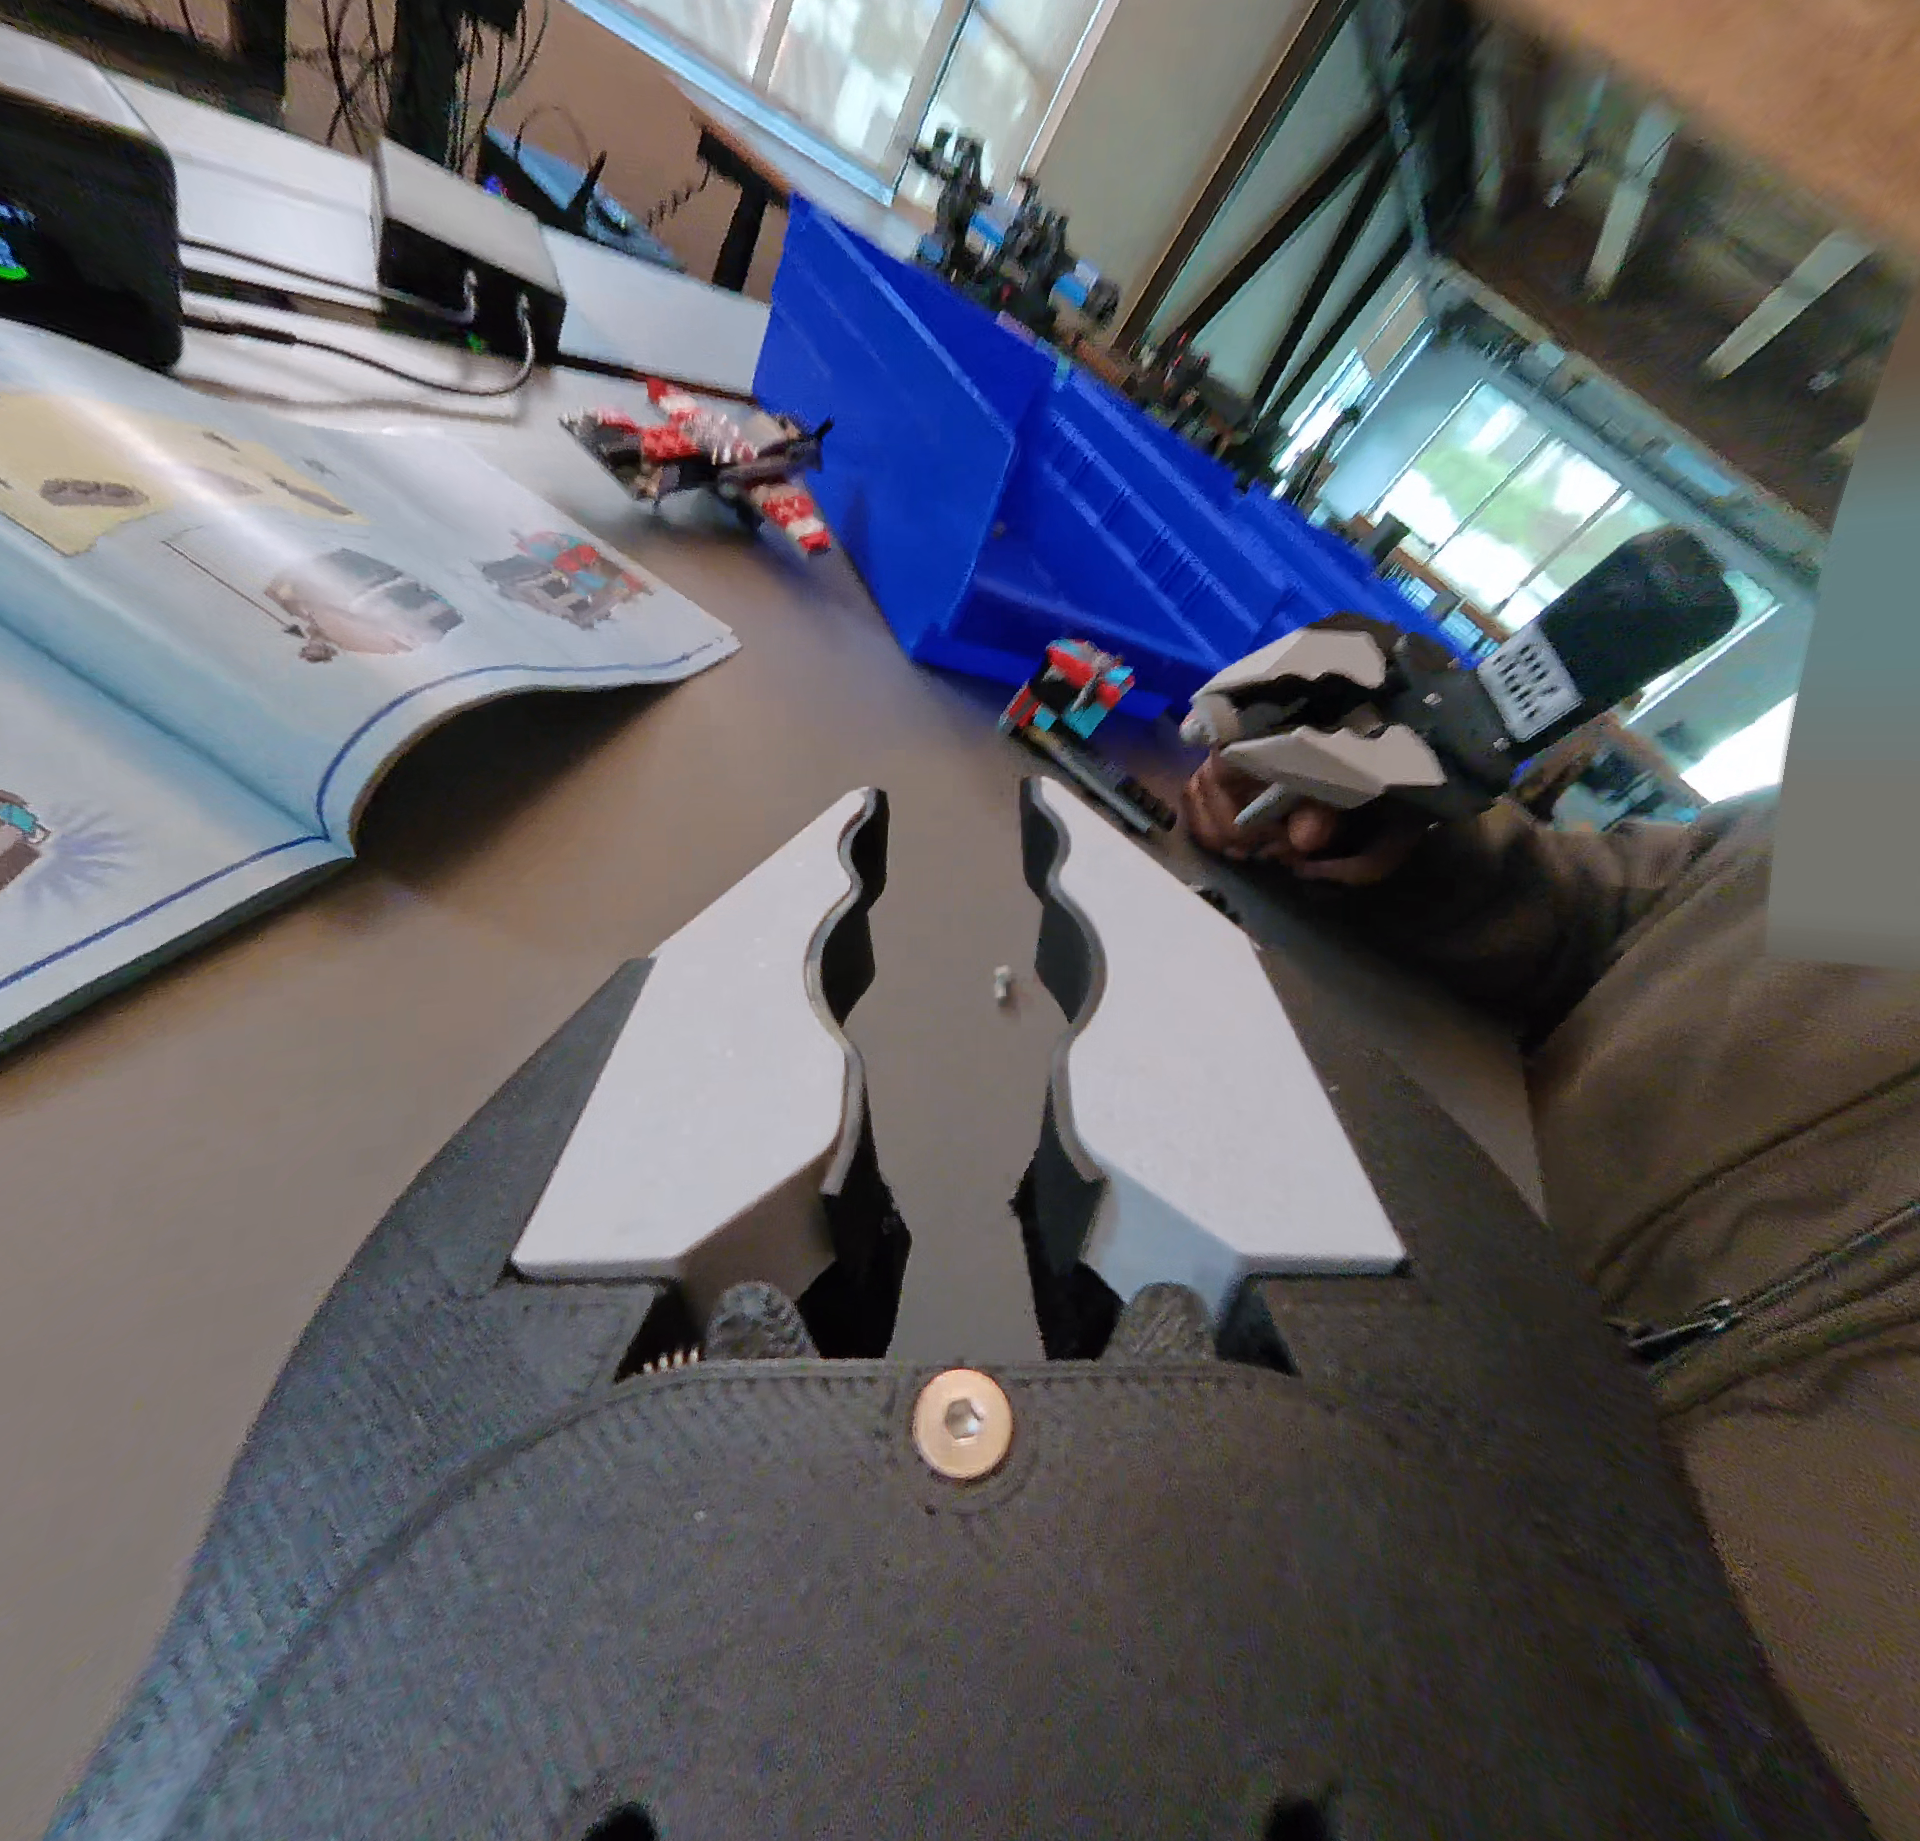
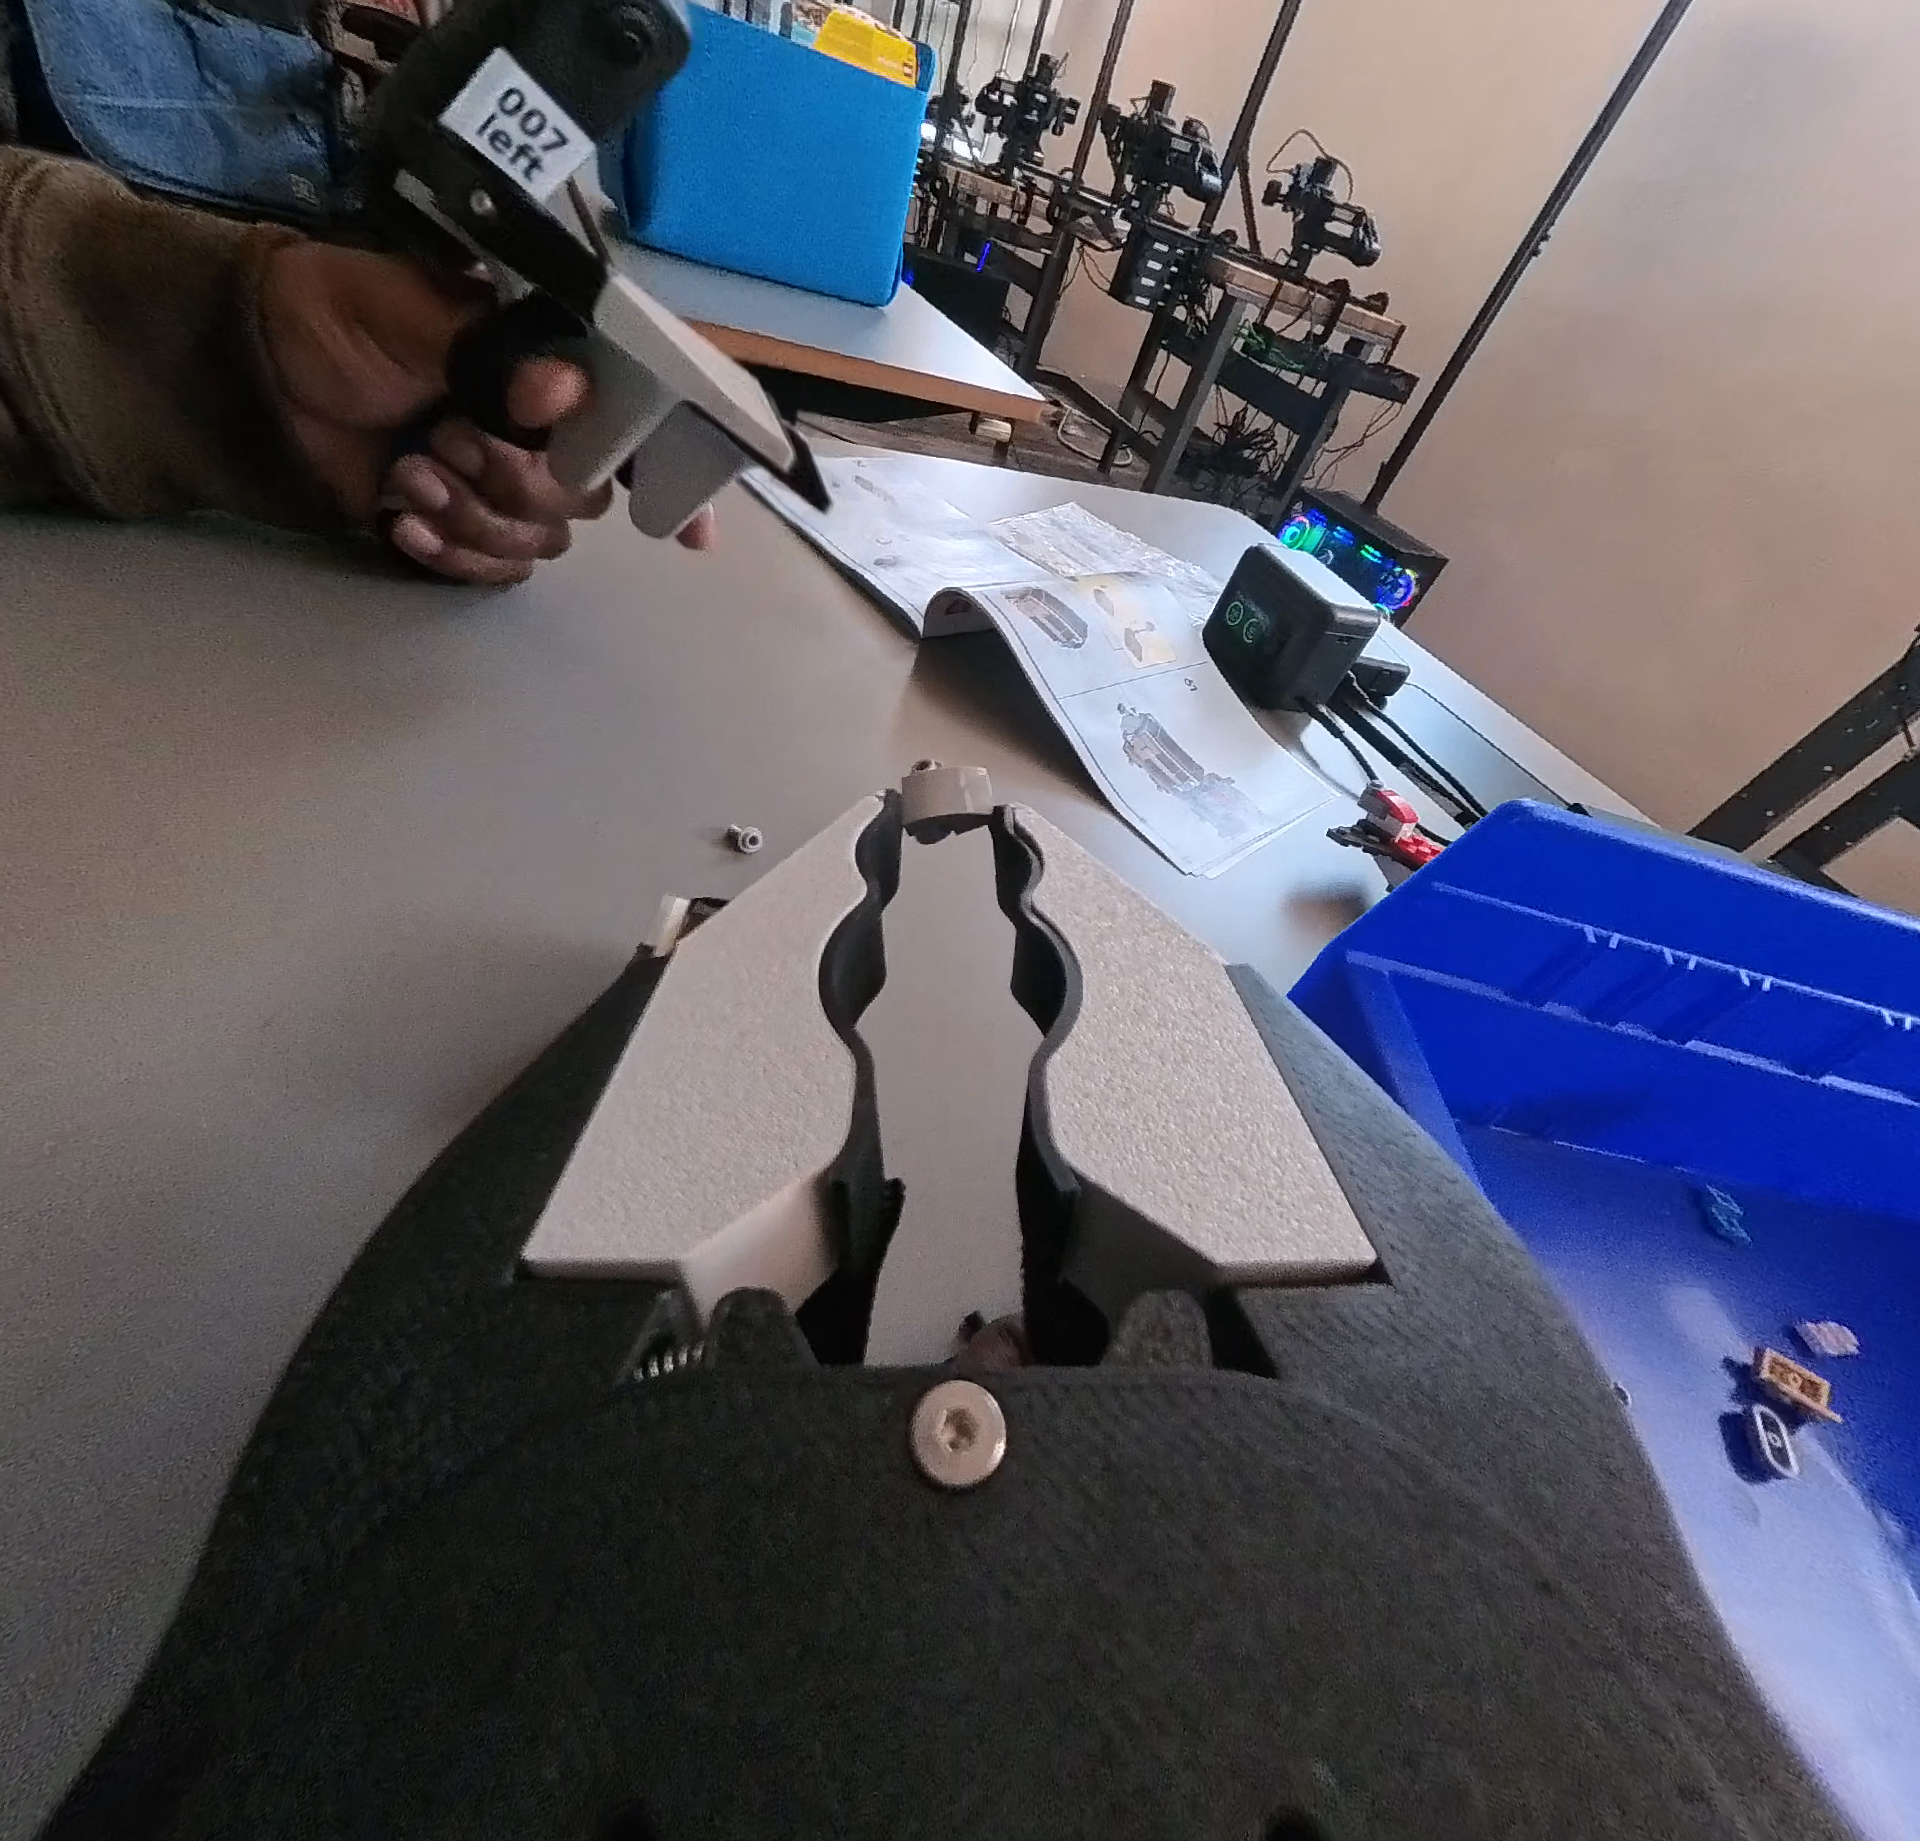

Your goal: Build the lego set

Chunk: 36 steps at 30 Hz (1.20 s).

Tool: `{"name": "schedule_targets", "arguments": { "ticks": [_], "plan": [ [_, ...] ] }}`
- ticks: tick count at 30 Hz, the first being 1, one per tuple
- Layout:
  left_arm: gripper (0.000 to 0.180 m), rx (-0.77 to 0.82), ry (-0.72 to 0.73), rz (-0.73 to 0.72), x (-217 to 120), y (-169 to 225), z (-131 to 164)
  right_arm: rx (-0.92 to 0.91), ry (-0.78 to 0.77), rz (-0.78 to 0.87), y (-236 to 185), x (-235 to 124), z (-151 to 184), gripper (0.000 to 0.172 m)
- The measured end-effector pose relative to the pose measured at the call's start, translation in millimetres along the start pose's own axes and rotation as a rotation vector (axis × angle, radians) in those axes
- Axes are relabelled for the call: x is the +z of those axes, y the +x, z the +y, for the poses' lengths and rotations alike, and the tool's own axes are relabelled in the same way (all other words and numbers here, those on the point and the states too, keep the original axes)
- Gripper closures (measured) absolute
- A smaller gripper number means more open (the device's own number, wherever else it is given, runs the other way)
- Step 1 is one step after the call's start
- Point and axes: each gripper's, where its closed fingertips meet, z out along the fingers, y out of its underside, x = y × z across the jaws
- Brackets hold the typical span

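My left gripper (image 1: 954,804) is open and empty above the grey table (image 1: 520,960). A tiny grey stud piece (image 1: 1002,985) lies on the table between its fingers, touching neither pad. It also shows in the right wrist view (image 2: 744,838), lying apart. My right gripper (image 2: 943,817) is shut on a small grey round brick piece (image 2: 943,799) at its fingertips. In the left wrist view the right gripper (image 1: 1226,726) shows far right, held by a hand. The left gripper (image 2: 717,482) shows at upper left in the right wrist view.
An open instruction booklet (image 1: 260,586) lies left. A blue bin (image 1: 935,461) stands behind; in the right view it (image 2: 1662,1012) holds small pieces. A red-black brick model (image 1: 717,461), a red-teal assembly (image 1: 1075,690), a black charger (image 2: 1288,628) with cables. Tip to tip, the grippers are about 15 centimetres apart.
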Motion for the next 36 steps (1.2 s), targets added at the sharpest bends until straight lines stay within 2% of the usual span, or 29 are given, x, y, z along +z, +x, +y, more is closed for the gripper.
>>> {"name": "schedule_targets", "arguments": {
  "ticks": [4, 13, 36],
  "plan": [
    [0.153, -0.041, 0.044, -0.011, -10, -3, -4, 0.016, 0.0, 0.003, 3, 1, 0, 0.153],
    [0.153, -0.093, -0.012, -0.084, -13, -12, 8, 0.028, -0.004, 0.015, 9, 5, 1, 0.153],
    [0.153, -0.129, -0.021, -0.095, -14, -15, 10, 0.028, -0.004, 0.009, 9, 7, 0, 0.153]
  ]
}}
